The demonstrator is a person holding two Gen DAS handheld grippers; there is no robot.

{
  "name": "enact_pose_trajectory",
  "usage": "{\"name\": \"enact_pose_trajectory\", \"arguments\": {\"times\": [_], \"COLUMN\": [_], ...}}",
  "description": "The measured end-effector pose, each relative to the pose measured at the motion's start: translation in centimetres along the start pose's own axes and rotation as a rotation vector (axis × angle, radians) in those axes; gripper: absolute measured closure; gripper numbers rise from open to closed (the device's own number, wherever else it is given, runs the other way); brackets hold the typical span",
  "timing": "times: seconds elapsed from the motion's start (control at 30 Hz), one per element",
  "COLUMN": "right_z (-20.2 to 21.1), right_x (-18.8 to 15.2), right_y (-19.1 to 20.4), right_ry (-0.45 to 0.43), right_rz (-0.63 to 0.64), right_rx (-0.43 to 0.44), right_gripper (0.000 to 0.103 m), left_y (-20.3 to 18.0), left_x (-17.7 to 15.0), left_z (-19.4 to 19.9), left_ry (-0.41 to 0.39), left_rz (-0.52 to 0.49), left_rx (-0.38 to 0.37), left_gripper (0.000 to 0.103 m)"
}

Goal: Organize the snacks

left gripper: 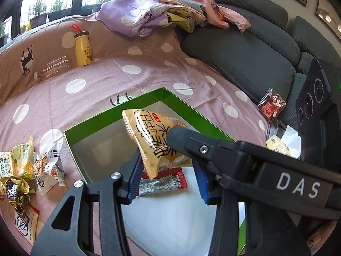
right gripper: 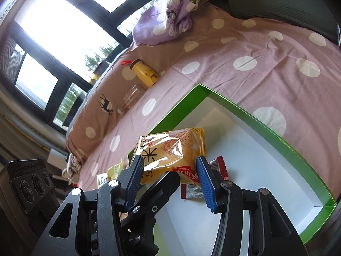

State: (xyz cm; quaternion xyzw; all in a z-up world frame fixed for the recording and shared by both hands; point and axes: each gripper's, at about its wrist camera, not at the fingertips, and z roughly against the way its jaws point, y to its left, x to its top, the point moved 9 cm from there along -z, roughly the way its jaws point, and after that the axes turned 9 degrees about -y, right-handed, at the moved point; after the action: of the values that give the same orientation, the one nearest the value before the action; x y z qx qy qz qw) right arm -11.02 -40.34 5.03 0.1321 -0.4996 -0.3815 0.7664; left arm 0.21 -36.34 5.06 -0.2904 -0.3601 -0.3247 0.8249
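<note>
A yellow snack packet (left gripper: 153,140) (right gripper: 170,151) hangs over the open green box (left gripper: 115,111) (right gripper: 266,123) with its white inside. In the left wrist view my left gripper (left gripper: 168,180) has its blue pads against the packet's lower end. The right gripper's black finger (left gripper: 181,138) reaches in from the right across the packet. In the right wrist view my right gripper (right gripper: 170,179) presses both pads on the packet's sides, and the left gripper's finger (right gripper: 162,185) shows beneath it. A red-and-grey packet (left gripper: 162,183) (right gripper: 191,192) lies in the box below.
Several loose snack packets (left gripper: 25,170) lie on the dotted pink bedsheet left of the box. A red packet (left gripper: 271,106) and a pale one (left gripper: 277,145) lie by the dark cushions (left gripper: 245,49). A yellow bottle (left gripper: 83,49), a glass jar (left gripper: 53,68) and crumpled bedding (left gripper: 149,15) lie farther back.
</note>
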Motion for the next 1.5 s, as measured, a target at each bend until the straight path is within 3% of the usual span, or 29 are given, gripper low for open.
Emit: {"name": "enact_pose_trajectory", "arguments": {"times": [1.5], "right_z": [-0.7], "right_x": [-0.7], "right_y": [-0.9], "right_ry": [0.019], "right_rz": [-0.001], "right_rx": [-0.043], "right_gripper": [0.049], "left_y": [0.3], "left_x": [-1.1], "left_z": [-1.0], "left_ry": [0.037], "left_rz": [0.029], "left_rx": [-0.013], "left_gripper": [0.059]}}
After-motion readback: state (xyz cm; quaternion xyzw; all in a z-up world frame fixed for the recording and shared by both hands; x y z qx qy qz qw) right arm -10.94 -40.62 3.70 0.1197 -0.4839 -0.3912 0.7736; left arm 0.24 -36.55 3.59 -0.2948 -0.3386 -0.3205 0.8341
